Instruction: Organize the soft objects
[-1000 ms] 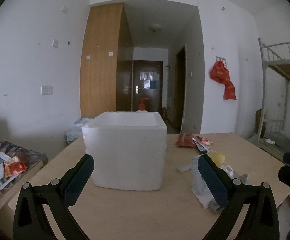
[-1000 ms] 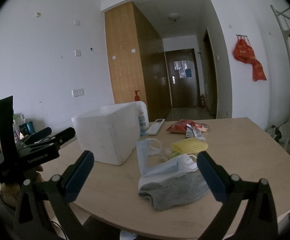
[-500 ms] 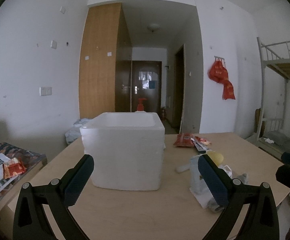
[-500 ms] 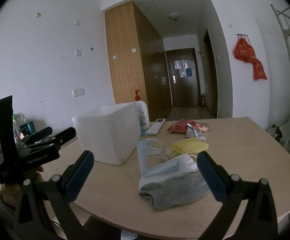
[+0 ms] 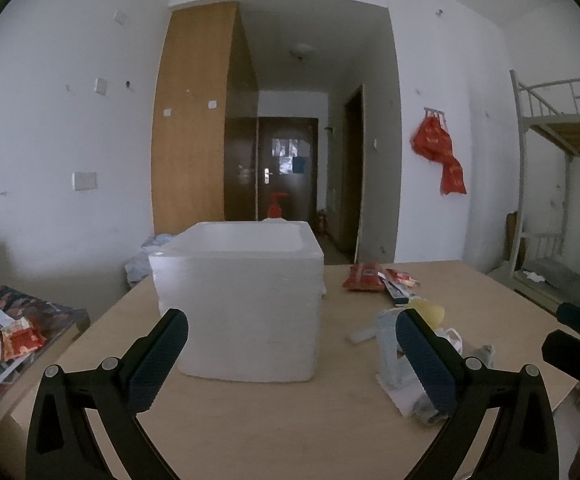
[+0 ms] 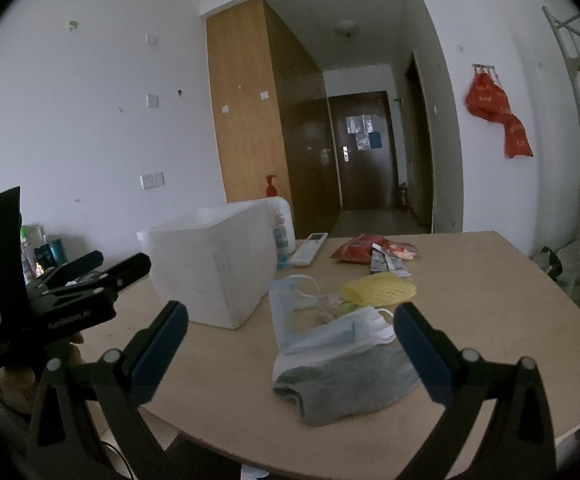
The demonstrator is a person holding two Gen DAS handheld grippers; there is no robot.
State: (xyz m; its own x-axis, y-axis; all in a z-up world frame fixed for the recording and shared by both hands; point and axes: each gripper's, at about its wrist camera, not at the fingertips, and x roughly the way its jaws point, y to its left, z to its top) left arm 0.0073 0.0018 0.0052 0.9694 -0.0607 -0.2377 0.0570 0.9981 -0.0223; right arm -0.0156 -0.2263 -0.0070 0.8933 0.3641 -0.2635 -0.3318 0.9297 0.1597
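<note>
Right gripper (image 6: 290,344): jaws wide apart, empty, held above the table's near edge.
Grey sock (image 6: 346,384): near edge, between and just beyond those jaws.
Face masks (image 6: 330,330): touching the sock's far side.
Left gripper (image 5: 290,354): wide open, empty, facing the foam box (image 5: 237,304).
Remote control (image 6: 309,249): behind the box; seen clearly from the right wrist only.

On the surface (image 6: 470,300) the foam box (image 6: 209,268) stands left, a pump bottle (image 6: 279,224) just behind it. Right of the box lie face masks (image 6: 330,332) atop a sock (image 6: 346,384) (overlapping), with a mesh sleeve (image 6: 378,290) behind and snack packets (image 6: 364,250) farther back.
</note>
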